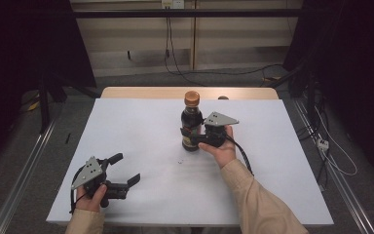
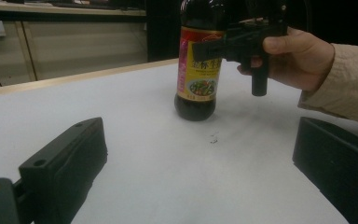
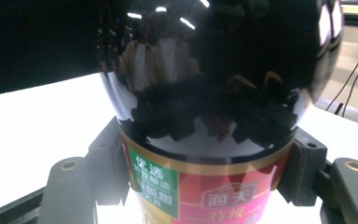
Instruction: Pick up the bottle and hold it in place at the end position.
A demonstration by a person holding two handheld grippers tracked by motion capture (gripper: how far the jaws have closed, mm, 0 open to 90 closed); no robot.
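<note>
A dark sauce bottle (image 1: pixel 191 122) with an orange cap and a red and yellow label stands upright near the middle of the white table (image 1: pixel 141 126). My right gripper (image 1: pixel 191 136) is shut on the bottle's body from the right. In the right gripper view both jaws press the label sides of the bottle (image 3: pixel 214 93). In the left gripper view the bottle (image 2: pixel 199 65) stands ahead with the right gripper (image 2: pixel 214 46) clamped on it. My left gripper (image 1: pixel 125 169) rests low at the front left, open, with bare table between its jaws.
The table's far wooden edge (image 1: pixel 190 92) lies just behind the bottle. Cables (image 1: pixel 331 151) run over the floor at the right. A small dark speck (image 1: pixel 180 161) lies on the table in front of the bottle.
</note>
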